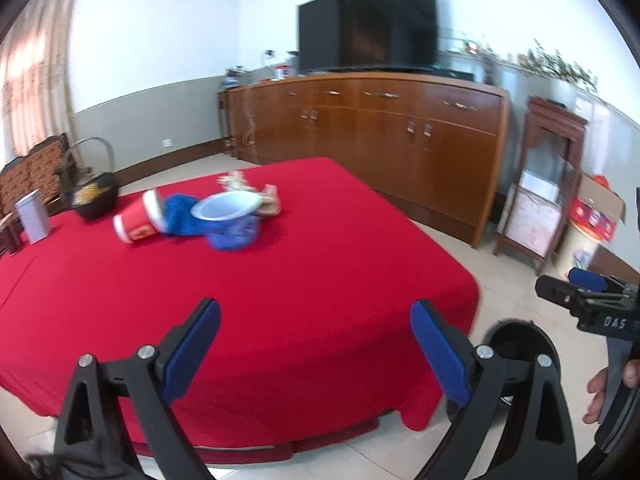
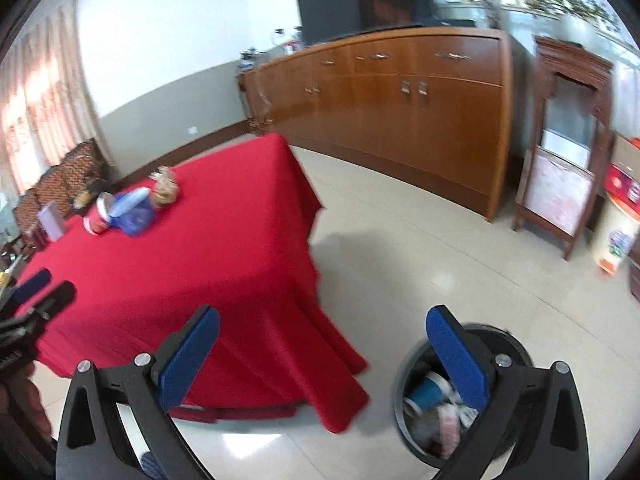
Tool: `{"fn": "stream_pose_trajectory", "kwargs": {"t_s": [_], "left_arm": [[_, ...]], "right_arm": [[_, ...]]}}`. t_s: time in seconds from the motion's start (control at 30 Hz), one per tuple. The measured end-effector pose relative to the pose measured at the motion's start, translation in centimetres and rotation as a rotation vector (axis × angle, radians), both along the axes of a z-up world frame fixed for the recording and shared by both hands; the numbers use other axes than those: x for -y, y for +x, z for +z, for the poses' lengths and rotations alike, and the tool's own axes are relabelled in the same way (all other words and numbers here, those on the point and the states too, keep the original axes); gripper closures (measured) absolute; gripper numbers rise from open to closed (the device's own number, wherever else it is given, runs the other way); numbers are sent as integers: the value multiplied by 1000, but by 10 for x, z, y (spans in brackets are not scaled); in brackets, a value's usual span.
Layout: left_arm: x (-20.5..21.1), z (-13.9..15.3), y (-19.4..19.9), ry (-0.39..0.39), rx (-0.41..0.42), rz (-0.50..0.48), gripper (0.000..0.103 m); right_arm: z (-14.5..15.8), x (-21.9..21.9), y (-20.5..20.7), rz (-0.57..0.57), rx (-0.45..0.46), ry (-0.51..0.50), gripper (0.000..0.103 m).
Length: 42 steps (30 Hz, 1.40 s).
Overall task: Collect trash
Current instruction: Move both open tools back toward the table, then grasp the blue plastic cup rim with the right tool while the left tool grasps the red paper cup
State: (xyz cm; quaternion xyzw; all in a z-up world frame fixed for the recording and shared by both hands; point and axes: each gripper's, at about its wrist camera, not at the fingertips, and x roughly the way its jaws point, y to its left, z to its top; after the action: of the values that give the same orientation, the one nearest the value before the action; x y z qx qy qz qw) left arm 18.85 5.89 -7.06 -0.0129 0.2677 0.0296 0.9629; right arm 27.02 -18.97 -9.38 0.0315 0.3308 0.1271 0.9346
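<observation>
A red paper cup (image 1: pixel 134 224) lies on its side on the red tablecloth (image 1: pixel 280 300). Beside it are a blue wrapper (image 1: pixel 180 216), a blue-and-white tub (image 1: pixel 230 220) and crumpled brownish paper (image 1: pixel 260 196). My left gripper (image 1: pixel 316 354) is open and empty over the table's near edge, well short of that pile. My right gripper (image 2: pixel 324 356) is also open and empty, with its right finger (image 2: pixel 456 360) over a black bin (image 2: pixel 398 396) on the floor. The bin holds a blue cup (image 2: pixel 426 394) and wrappers. The same pile, with the tub (image 2: pixel 134 212), shows far left in the right wrist view.
A black basket (image 1: pixel 94 196) and a grey container (image 1: pixel 34 218) stand at the table's far left. A long wooden sideboard (image 1: pixel 380 132) with a television (image 1: pixel 368 24) lines the wall. A wooden stand (image 1: pixel 540 184) and a box (image 1: pixel 596 216) are at the right. Tiled floor (image 2: pixel 440 248) surrounds the bin.
</observation>
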Motion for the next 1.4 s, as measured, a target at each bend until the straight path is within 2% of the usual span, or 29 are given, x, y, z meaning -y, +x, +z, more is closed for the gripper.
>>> {"fn": "stream_pose_trajectory", "kwargs": {"t_s": [0.2,0.47,0.63,1.0,1.2,1.3,1.37,1.4], "left_arm": [[-50,-1,-1,1,2,94,6],[-108,6,14,-16,22,189,6],[-132,9,28,-6,24,222,6],[-176,-9,57,-61,-12,288,6],[-187,-10,75,-88,-29,300,7],[-185,-11,82,-87,-34,294,7],[-182,-12,85,-88,-41,286,7],[-182,-13,88,-88,-42,284,7]], "right_arm": [[13,-74,28,100,-26,-35,0],[19,-149,66,193,-19,-61,0],[20,-198,96,243,-18,-78,0],[9,-297,170,300,-59,-76,2],[-14,-316,204,302,-160,-57,24],[-22,-319,206,323,-194,-49,43],[-25,-316,203,331,-197,-45,76],[-25,-314,201,335,-191,-42,87]]}}
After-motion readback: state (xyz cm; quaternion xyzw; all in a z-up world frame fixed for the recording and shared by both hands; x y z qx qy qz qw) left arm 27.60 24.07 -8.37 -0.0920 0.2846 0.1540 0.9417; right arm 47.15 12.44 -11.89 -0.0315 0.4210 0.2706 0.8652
